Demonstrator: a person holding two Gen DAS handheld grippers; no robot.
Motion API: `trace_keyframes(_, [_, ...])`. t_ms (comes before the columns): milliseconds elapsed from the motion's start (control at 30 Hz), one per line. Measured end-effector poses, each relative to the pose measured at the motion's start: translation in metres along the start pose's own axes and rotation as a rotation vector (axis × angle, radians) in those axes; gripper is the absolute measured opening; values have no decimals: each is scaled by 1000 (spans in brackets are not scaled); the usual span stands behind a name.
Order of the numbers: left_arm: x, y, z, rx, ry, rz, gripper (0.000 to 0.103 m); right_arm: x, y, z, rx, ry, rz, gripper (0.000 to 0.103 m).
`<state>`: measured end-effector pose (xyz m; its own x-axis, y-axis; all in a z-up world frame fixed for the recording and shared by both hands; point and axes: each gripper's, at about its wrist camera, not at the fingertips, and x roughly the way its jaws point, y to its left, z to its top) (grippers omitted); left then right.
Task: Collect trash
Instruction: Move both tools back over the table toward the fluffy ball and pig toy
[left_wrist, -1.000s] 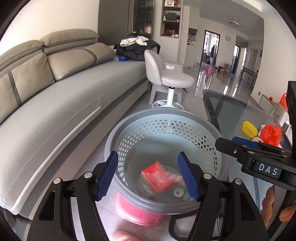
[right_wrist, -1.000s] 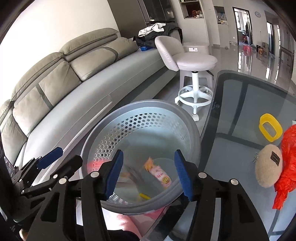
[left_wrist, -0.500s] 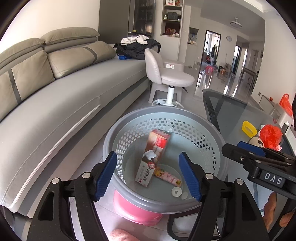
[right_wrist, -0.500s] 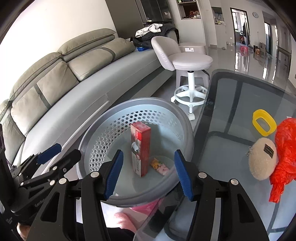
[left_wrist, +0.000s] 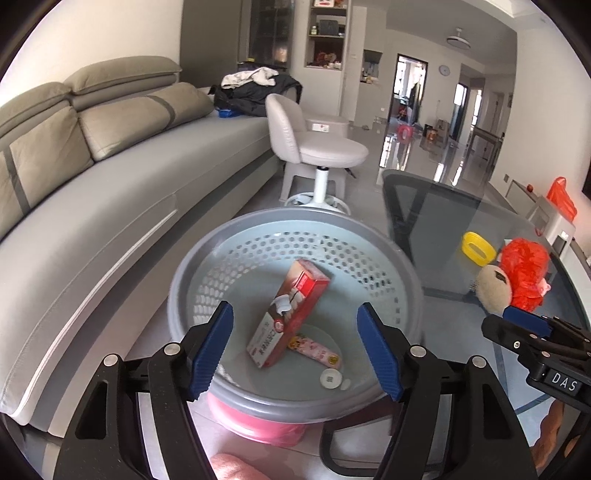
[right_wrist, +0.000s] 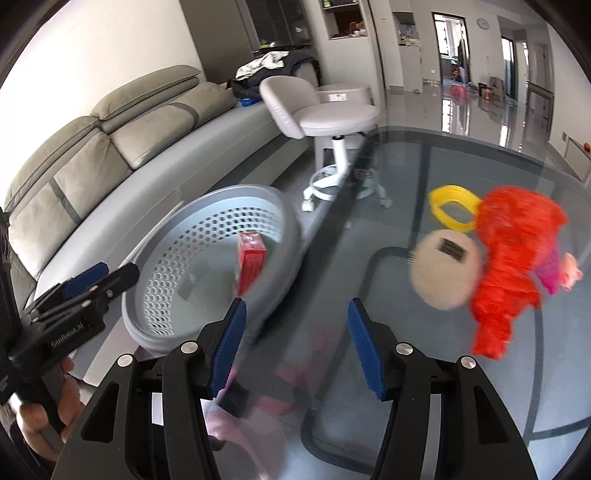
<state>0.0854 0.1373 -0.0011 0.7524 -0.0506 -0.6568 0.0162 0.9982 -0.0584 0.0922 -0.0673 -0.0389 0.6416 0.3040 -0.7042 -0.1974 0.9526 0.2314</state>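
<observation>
The left claw (left_wrist: 295, 345) hangs over the gray perforated basket (left_wrist: 236, 236), its blue pads spread wide with nothing between them. Inside the basket a red and white toothpaste box (left_wrist: 288, 314) leans on end against the wall, its printed lettering too small to read, with a pink tube (left_wrist: 314, 350) lying just beside its foot and a small white cap (left_wrist: 330, 379) near that on the basket floor. The basket sits on something pink (left_wrist: 255, 424) beside the edge of the glass counter (right_wrist: 461, 155).

The right claw (right_wrist: 294, 345) is also wide apart and empty, held low over the counter near the basket's rim. On the glass ahead lie a crumpled red plastic bag (right_wrist: 513, 251), touching a round beige pad (right_wrist: 443, 273) with a dark tag (its print unreadable), and a yellow ring (right_wrist: 452, 206) just behind them.

The right tool's body reads "DAS" in the left wrist view; the left tool's reads "GenRobot.AI" in the right wrist view. A gray sofa (left_wrist: 110, 192) and a white stool (left_wrist: 317, 155) stand beyond.
</observation>
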Motion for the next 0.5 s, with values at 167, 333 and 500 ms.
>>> trace_keyframes(167, [-6, -30, 3, 49, -2, -36, 69, -23, -32, -7, 6, -19, -60, 55])
trace_keyframes(333, [-11, -60, 6, 86, -14, -70, 72, -48, -69, -17, 32, -45, -123, 56])
trace_keyframes(500, [-13, -100, 11, 115, -25, -124, 76, -70, -114, -27, 70, -58, -197, 56])
